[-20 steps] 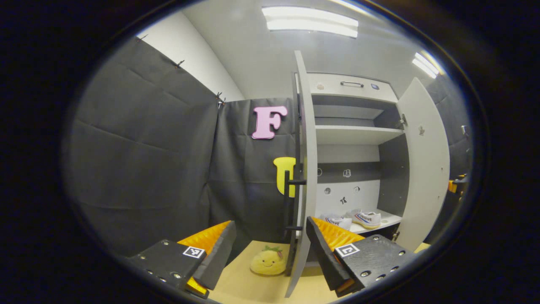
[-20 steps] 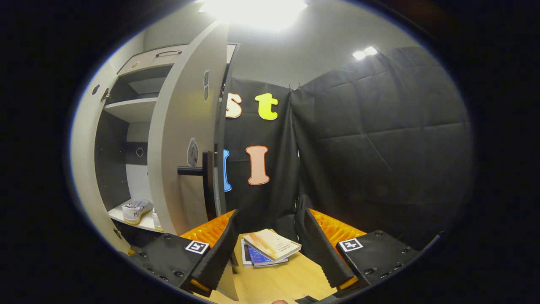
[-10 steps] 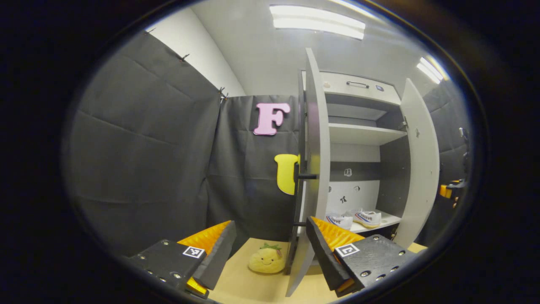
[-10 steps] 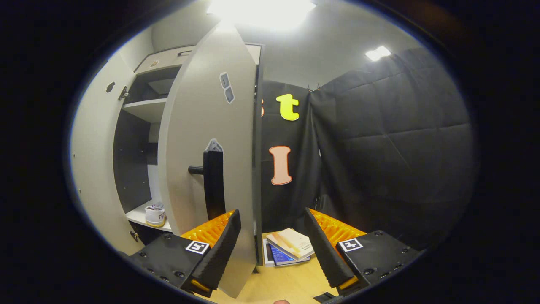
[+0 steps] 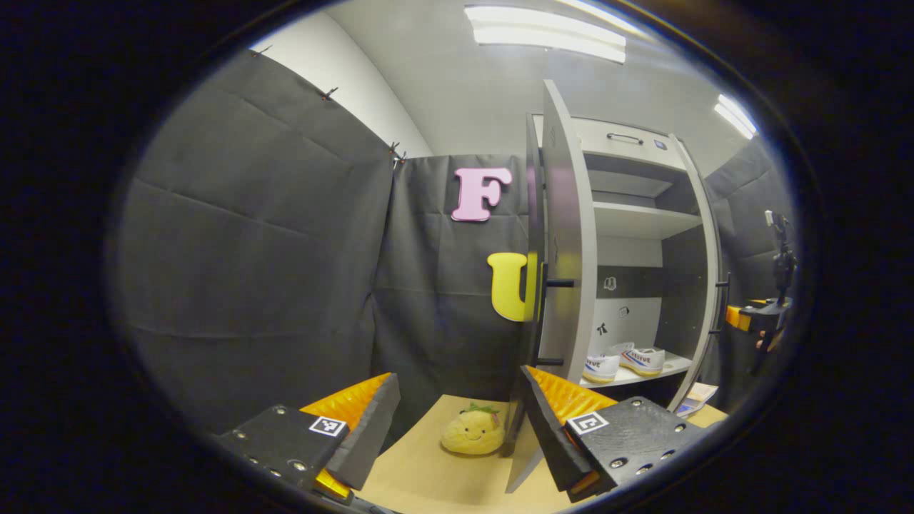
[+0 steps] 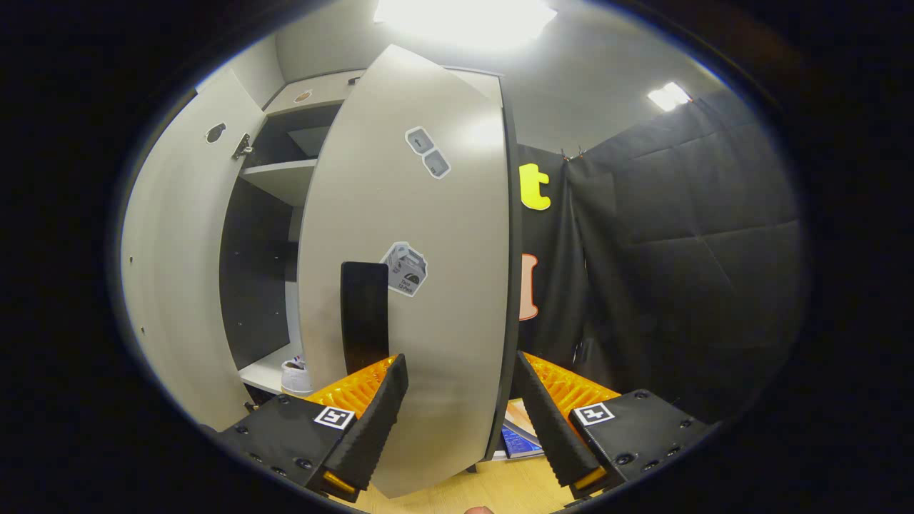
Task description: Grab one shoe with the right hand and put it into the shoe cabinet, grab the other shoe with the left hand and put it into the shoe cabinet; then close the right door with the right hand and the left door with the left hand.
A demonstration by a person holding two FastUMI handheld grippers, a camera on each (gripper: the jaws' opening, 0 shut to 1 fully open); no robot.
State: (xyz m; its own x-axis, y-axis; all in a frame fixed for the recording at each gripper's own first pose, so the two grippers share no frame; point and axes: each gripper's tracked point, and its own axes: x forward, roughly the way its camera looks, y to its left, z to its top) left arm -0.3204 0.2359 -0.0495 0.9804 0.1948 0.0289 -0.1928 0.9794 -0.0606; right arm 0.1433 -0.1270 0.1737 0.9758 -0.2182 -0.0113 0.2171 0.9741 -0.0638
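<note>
Now the right door [image 6: 410,285] has swung well toward closed: in the right gripper view its outer face sits broad across the middle, where 0.5 s ago it stood narrower and 1.0 s ago nearly edge-on. Right hand-held gripper [image 6: 457,414] has its fingers apart, straddling the door's lower free edge; whether either pad actually presses the panel I cannot tell from this angle. The dark handle [image 6: 364,318] stands just above the left finger.

Both shoes [image 5: 628,360] lie on the bottom shelf of the shoe cabinet [image 5: 643,214], side by side, so the placing steps read as done. One shoe's heel [image 6: 296,375] peeks through the narrowed gap.

Left gripper view: the left door [image 5: 568,285] is open and seen almost edge-on; against the earlier frames the view has slid so that the door sits further right and the opening looks slimmer. Left hand-held gripper [image 5: 457,428] has its fingers apart, holding nothing, beside that door's lower edge. A plush toy [image 5: 473,432] sits on the surface [image 5: 428,478].

Judgement: right door mid-close; left door comes after.
</note>
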